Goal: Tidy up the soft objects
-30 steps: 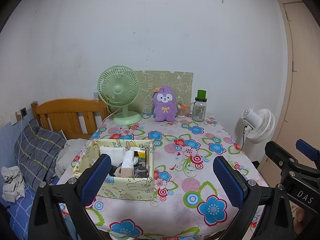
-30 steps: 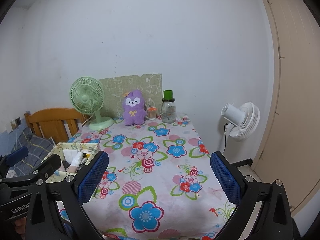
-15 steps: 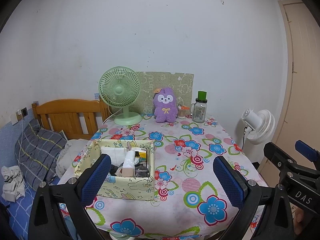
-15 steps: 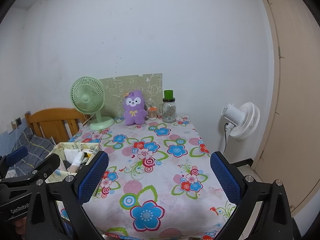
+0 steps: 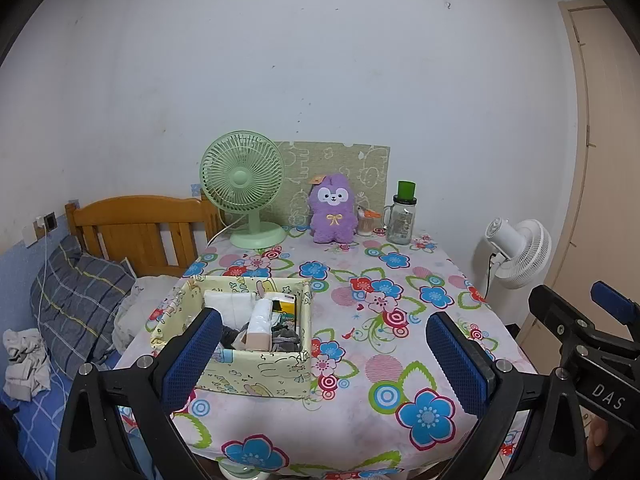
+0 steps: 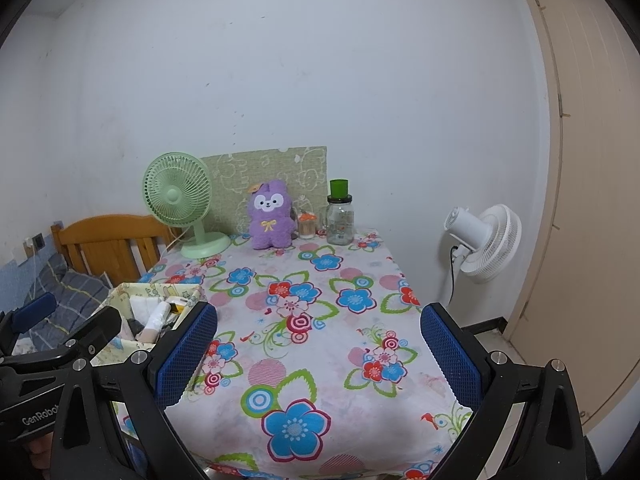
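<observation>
You held the left gripper (image 5: 324, 354) and right gripper (image 6: 318, 350) with jaws wide apart and empty; the purple plush toy (image 5: 333, 208) looked light and squashy, best pinched across its body.

Both black plastic two-finger grippers, the left gripper (image 5: 324, 356) and the right gripper (image 6: 318, 352), carry blue mesh-textured rubber pads (image 5: 192, 354) on angular arms fastened with silver screws (image 5: 501, 365). White lettering reads "DAS" (image 5: 608, 395) on the right gripper and "GenRobo" (image 6: 40, 416) on the left.

Plain white wall (image 5: 320, 60), wooden bed (image 5: 136, 228) left, beige door (image 6: 592, 200) right
</observation>
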Available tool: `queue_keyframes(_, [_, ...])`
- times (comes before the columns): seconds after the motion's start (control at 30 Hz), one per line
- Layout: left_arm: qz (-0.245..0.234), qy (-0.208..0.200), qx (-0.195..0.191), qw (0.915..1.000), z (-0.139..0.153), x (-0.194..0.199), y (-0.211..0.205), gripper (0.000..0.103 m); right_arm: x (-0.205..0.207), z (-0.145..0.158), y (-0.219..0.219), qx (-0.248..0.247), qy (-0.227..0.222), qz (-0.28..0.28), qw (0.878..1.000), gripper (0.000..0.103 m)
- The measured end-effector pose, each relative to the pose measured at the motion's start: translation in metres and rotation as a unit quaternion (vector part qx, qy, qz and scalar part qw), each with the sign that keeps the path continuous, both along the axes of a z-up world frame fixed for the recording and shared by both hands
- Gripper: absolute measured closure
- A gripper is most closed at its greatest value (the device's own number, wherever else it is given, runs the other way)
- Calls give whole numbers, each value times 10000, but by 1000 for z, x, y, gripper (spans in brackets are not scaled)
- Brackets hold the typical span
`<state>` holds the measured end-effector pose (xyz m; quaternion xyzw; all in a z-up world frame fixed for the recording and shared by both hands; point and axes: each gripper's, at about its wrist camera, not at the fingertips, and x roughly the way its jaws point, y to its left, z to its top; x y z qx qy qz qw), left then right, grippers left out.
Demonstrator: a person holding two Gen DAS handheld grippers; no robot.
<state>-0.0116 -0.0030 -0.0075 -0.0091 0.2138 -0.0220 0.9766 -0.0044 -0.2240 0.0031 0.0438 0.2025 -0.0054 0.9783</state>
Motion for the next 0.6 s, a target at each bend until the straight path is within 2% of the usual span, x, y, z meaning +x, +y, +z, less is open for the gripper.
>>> queue_keyframes(0.6, [-71, -76, 0, 9999, 3, -8, -1, 0, -8, 3, 0, -16, 14, -108, 9999, 0])
